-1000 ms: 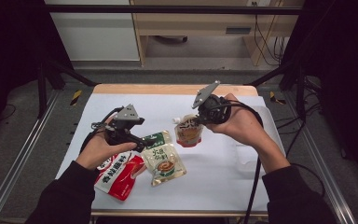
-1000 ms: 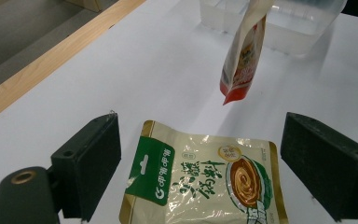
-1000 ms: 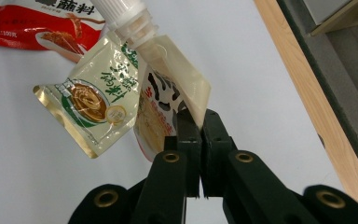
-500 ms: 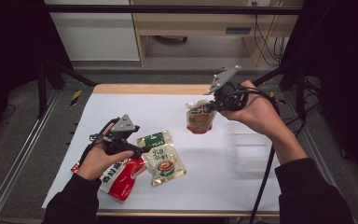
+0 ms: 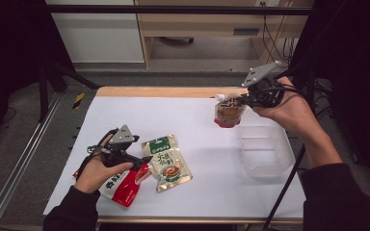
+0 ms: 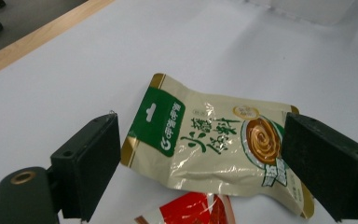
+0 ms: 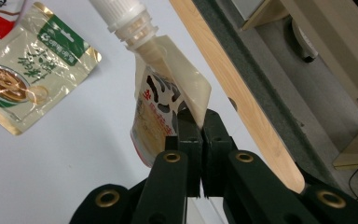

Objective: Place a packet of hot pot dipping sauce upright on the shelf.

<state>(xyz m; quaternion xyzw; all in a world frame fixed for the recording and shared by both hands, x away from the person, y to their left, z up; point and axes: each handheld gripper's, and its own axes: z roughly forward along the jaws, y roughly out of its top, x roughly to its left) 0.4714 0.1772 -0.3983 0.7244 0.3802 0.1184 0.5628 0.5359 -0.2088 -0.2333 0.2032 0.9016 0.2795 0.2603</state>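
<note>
My right gripper (image 5: 244, 100) is shut on the top edge of a spouted pouch (image 5: 229, 111) with a white cap, which hangs above the back right of the table, beside a clear plastic bin (image 5: 265, 151). In the right gripper view the pouch (image 7: 161, 105) is pinched between the closed jaws of the gripper (image 7: 199, 122). My left gripper (image 5: 142, 166) stands open low over the table at the front left. In the left gripper view its jaws flank a beige and green sachet (image 6: 209, 140) without touching it. A red packet (image 5: 120, 185) lies under the left hand.
The white table top (image 5: 197, 125) has a wooden back edge (image 5: 164, 91). The beige sachet (image 5: 166, 161) and red packet lie at the front left. The clear bin stands at the right. Black frame poles rise at both sides.
My right hand has carried the pouch from the table's middle to the right and upward, beside the clear bin. My left hand has sunk toward the sachet and red packet.
</note>
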